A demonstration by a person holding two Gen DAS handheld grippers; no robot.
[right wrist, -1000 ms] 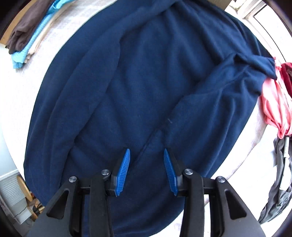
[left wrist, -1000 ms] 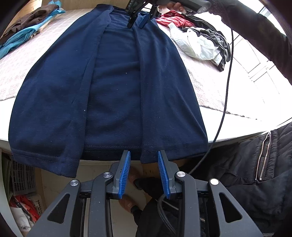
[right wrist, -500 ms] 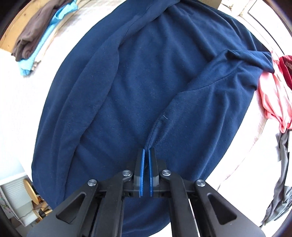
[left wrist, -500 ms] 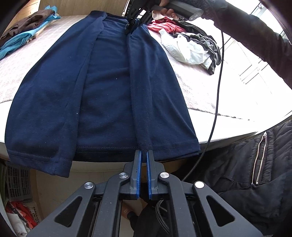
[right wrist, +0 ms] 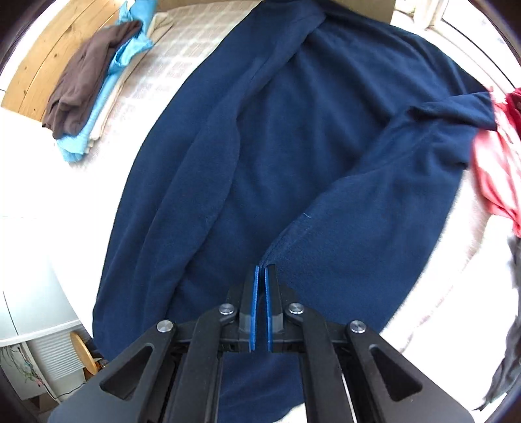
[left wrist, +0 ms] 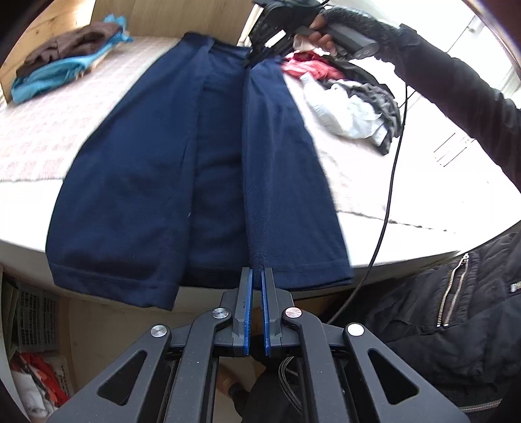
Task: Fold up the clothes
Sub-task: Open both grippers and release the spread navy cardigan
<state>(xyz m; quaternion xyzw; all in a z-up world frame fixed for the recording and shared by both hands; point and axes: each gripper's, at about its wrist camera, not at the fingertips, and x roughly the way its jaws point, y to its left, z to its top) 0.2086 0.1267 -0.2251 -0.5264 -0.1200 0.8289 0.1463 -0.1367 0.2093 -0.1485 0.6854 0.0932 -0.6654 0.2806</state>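
A large navy-blue fleece garment [left wrist: 208, 169] lies spread lengthwise on a pale desk covered by a white checked cloth [left wrist: 42, 136], its hem hanging just over the near edge at 6 o'clock in the left wrist view. Its left panel is folded inward over the middle.

The left hand-held gripper [left wrist: 256, 276] is pinched nearly closed on the hem corner of the garment's right panel, the blue pads pressing the fabric edge between them. The right hand-held gripper [right wrist: 261, 273] is likewise clamped narrow on the same panel's inner edge near the far end; in the left wrist view it shows at 12 o'clock [left wrist: 250, 60], borne by a hand [left wrist: 320, 31] in a black knit sleeve [left wrist: 449, 81].

A folded stack of brown, turquoise and cream clothes [right wrist: 94, 88] sits at 10 o'clock, well apart from the garment. A loose heap of red, white and grey clothes [left wrist: 345, 94] lies at 2 o'clock, just beside the right panel. A black cable [left wrist: 390, 182] hangs down across the desk edge at 3 o'clock.
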